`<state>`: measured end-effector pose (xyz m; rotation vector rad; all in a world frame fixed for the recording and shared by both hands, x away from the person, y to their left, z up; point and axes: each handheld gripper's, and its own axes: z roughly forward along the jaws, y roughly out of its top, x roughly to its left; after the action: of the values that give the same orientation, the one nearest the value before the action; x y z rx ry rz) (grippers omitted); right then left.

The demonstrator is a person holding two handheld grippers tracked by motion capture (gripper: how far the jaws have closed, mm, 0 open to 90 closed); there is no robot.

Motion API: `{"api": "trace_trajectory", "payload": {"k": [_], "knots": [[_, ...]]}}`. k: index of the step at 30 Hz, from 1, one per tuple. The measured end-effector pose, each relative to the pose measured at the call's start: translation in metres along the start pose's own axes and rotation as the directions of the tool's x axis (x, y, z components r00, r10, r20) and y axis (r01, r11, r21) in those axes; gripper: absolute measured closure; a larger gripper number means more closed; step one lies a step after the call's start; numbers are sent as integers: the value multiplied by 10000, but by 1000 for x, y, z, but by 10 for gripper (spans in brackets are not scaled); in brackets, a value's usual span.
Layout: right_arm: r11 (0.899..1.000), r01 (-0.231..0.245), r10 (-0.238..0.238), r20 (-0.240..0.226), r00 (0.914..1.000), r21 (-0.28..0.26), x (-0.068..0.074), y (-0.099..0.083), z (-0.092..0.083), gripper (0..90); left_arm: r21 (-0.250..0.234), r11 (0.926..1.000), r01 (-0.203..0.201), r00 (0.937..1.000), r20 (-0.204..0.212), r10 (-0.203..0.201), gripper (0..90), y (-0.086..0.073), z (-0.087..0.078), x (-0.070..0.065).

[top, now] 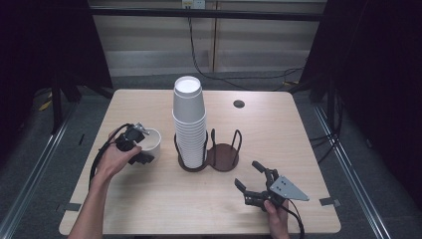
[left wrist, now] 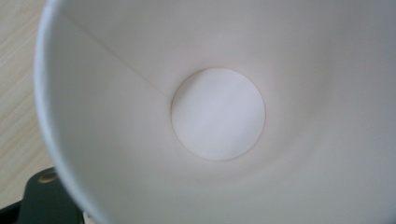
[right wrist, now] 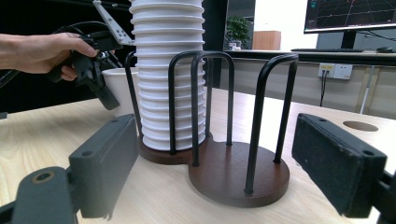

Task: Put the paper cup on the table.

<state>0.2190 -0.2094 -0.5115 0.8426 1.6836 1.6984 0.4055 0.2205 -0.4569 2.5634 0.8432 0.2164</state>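
Observation:
A tall stack of white paper cups [top: 189, 119] stands in the left slot of a dark wooden two-slot holder [top: 225, 158] with black wire hoops; the right slot is empty. On the table left of the stack, a single white cup [top: 153, 141] stands upright, and my left gripper [top: 144, 152] is shut on its rim. The left gripper view looks down into that cup [left wrist: 218, 114]. My right gripper [top: 248, 174] is open near the front right, pointed at the holder [right wrist: 261, 182] with nothing between its jaws. The right gripper view shows the stack [right wrist: 168, 70] and the held cup [right wrist: 116, 88].
A round hole [top: 239, 103] sits in the tabletop [top: 159, 199] at the back right. Cables trail on the floor behind the table. A monitor [right wrist: 350, 14] and a desk stand beyond the far edge.

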Motion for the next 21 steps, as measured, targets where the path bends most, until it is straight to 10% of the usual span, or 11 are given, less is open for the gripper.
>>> {"api": "trace_trajectory", "payload": {"k": [11, 21], "knots": [[10000, 14, -14, 15, 10000, 11, 0, 0, 0, 139, -737, 9971, 207, 9998, -35, -210, 161, -16, -7, -1], [10000, 15, -15, 14, 10000, 6, 0, 0, 0, 138, -2553, 9625, 914, 9958, 258, -877, 161, -37, -24, -6]]}}
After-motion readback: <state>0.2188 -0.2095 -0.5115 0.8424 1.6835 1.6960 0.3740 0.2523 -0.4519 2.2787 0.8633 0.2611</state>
